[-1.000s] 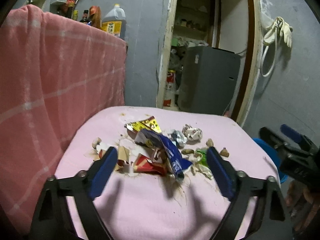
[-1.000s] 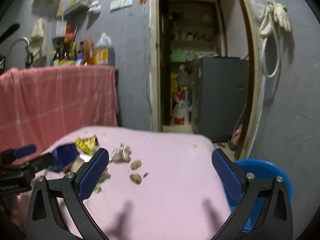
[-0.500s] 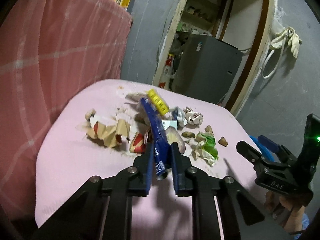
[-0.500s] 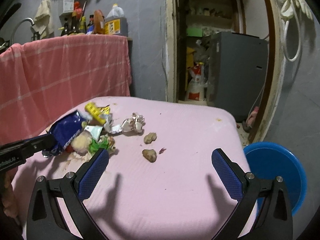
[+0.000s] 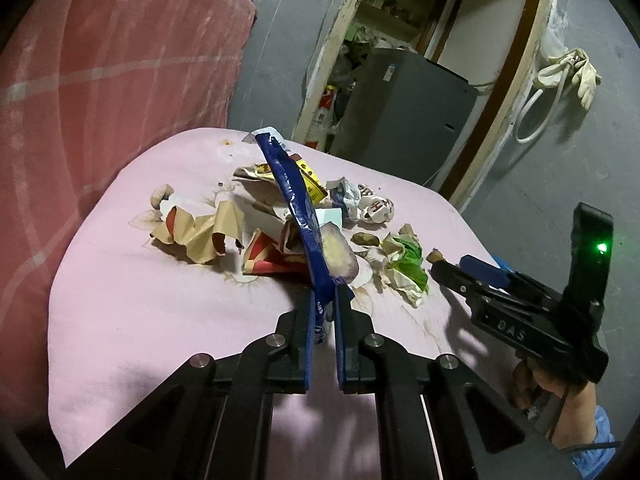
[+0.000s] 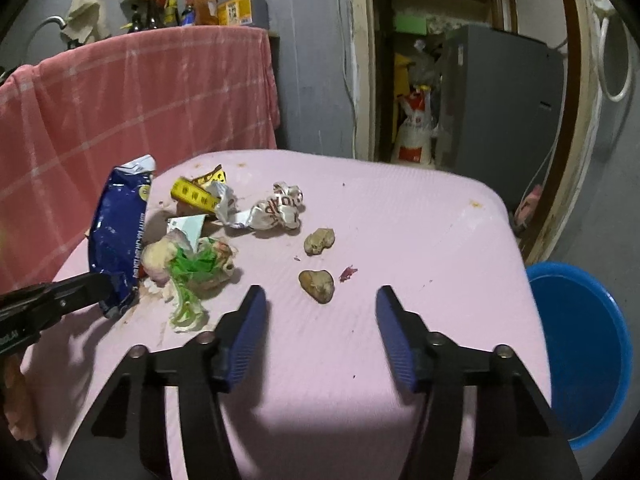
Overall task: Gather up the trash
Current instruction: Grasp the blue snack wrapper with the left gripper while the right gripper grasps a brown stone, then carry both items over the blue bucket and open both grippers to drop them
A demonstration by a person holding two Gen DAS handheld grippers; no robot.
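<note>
Left gripper (image 5: 323, 304): jaws nearly pressed together, pinching the near end of the blue wrapper (image 5: 296, 208); they are closing the last little way.
Blue wrapper, place: its lower end sits between the left jaws, and the rest rises up and away from them over the trash pile.
Blue wrapper, long axis: runs straight ahead along the left fingers, seen edge-on and bowed in the left wrist view; the torn silver end points away from the jaws toward the far edge of the pink table (image 5: 160, 320). In the right wrist view its broad printed face shows, standing tilted.
Right gripper (image 6: 320, 328): jaws half spread and closing, with only bare tablecloth between them.
Brown lump (image 6: 317, 285): just ahead of the right jaws, about midway between them and apart from both pads.
Second brown lump (image 6: 319, 241): farther ahead, beyond the first.
Green and white scrap (image 6: 192, 276): ahead and left of the right gripper's left finger, just beside the blue wrapper.
Crumpled white wrapper (image 6: 278, 211): well ahead of the right jaws.
Yellow wrapper (image 6: 196, 194): far side of the pile.
Blue bin (image 6: 580, 344): right of the right jaws, beside the table.
</note>
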